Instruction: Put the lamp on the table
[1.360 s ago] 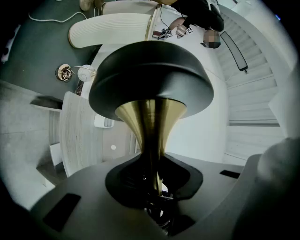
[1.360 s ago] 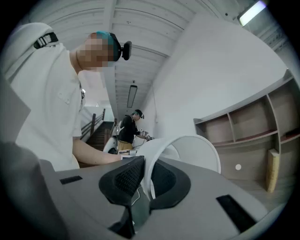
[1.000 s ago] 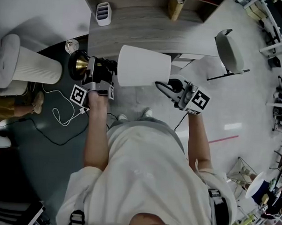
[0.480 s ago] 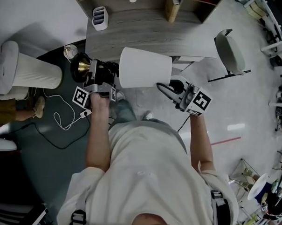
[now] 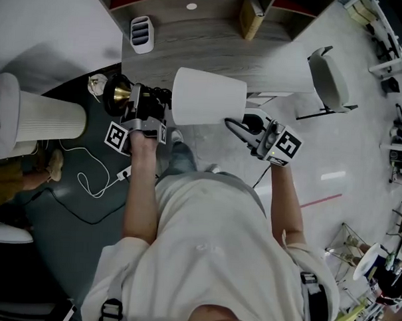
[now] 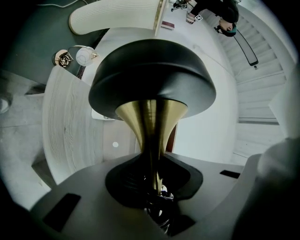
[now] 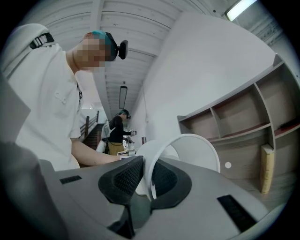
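The lamp is carried lying sideways in front of the wooden table (image 5: 272, 56). Its white shade (image 5: 208, 97) points right and its black base (image 5: 113, 95) points left. My left gripper (image 5: 149, 102) is shut on the brass stem (image 6: 150, 126) just below the black base (image 6: 150, 75); in the left gripper view the gripper (image 6: 157, 187) has the stem between its dark pads. My right gripper (image 5: 239, 123) is shut on the rim of the shade (image 7: 187, 140), and the right gripper view shows the gripper (image 7: 147, 176) with the thin rim pinched between its pads.
A small white ribbed holder (image 5: 141, 34) stands on the table near its left end. A shelf with a book (image 5: 250, 15) rises behind it. A tall white fluted drum (image 5: 46, 116), a small glass lamp (image 5: 94, 85) and a white cable (image 5: 87, 178) are at left; a chair (image 5: 327, 79) at right.
Both grippers keep their hold on the lamp. The lamp has drifted slightly right, and the person's feet below it have stepped.
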`<control>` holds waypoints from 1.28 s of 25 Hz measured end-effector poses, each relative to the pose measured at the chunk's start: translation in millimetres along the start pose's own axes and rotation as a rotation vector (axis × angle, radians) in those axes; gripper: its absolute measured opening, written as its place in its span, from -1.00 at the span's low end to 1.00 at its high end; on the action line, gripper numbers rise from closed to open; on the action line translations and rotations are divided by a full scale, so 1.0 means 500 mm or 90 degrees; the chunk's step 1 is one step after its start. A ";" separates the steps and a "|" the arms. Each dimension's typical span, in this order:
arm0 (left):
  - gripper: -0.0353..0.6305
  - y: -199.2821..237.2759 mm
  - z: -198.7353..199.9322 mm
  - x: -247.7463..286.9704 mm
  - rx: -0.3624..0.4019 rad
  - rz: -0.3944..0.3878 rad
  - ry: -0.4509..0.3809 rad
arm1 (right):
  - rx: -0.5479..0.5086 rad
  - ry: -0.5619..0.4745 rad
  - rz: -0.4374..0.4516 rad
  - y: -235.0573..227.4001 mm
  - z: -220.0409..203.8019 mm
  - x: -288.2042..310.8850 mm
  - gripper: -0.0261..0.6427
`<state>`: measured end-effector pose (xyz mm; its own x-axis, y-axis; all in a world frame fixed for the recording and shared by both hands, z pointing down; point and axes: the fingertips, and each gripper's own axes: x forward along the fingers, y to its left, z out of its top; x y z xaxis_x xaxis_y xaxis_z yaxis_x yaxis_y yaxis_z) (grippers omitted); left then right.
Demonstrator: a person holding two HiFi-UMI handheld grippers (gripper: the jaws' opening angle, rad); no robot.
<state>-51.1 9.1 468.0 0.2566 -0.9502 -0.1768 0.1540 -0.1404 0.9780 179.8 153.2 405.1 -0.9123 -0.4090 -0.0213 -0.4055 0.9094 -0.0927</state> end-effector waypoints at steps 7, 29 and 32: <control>-0.62 0.049 0.110 0.133 -0.029 0.021 0.018 | 0.008 0.023 -0.023 -0.105 -0.005 0.133 -0.73; -0.62 0.243 0.200 0.346 -0.182 0.085 0.070 | 0.013 0.175 -0.082 -0.276 -0.013 0.315 -0.76; -0.62 0.271 0.177 0.356 -0.188 0.098 0.079 | 0.022 0.189 -0.087 -0.293 -0.025 0.300 -0.76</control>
<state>-69.3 -203.6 578.8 0.4088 -0.9107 -0.0602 0.3698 0.1050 0.9231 101.7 -40.5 428.0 -0.8282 -0.4832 0.2838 -0.5283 0.8421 -0.1080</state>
